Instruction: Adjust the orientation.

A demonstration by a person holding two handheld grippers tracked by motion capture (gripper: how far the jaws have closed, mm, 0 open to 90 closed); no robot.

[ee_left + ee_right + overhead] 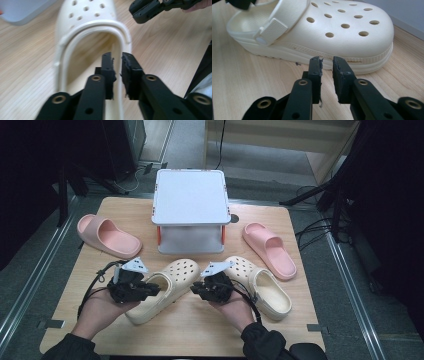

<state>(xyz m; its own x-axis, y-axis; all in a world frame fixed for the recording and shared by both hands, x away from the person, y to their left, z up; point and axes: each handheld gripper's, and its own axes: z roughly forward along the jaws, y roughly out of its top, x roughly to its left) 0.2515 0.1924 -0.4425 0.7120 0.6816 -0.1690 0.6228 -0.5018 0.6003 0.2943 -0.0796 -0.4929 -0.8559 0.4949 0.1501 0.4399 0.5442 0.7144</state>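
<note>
Two cream clogs lie on the wooden table. The left clog (181, 270) lies between my grippers, and the right clog (267, 290) lies past my right hand. My left gripper (155, 289) is at the left clog's heel opening. In the left gripper view its jaws (117, 72) hover over that clog's (87, 27) side rim, almost together, with nothing clamped. My right gripper (195, 290) points at the same clog's side. In the right gripper view its jaws (327, 72) stand just short of the sole of the clog (342, 27), nearly closed and empty.
A pink slide (107, 236) lies at the table's left and another pink slide (270, 249) at its right. A white-topped stand (190, 197) sits at the back centre, close behind the clogs. The right gripper (155, 10) reaches into the left gripper view's top.
</note>
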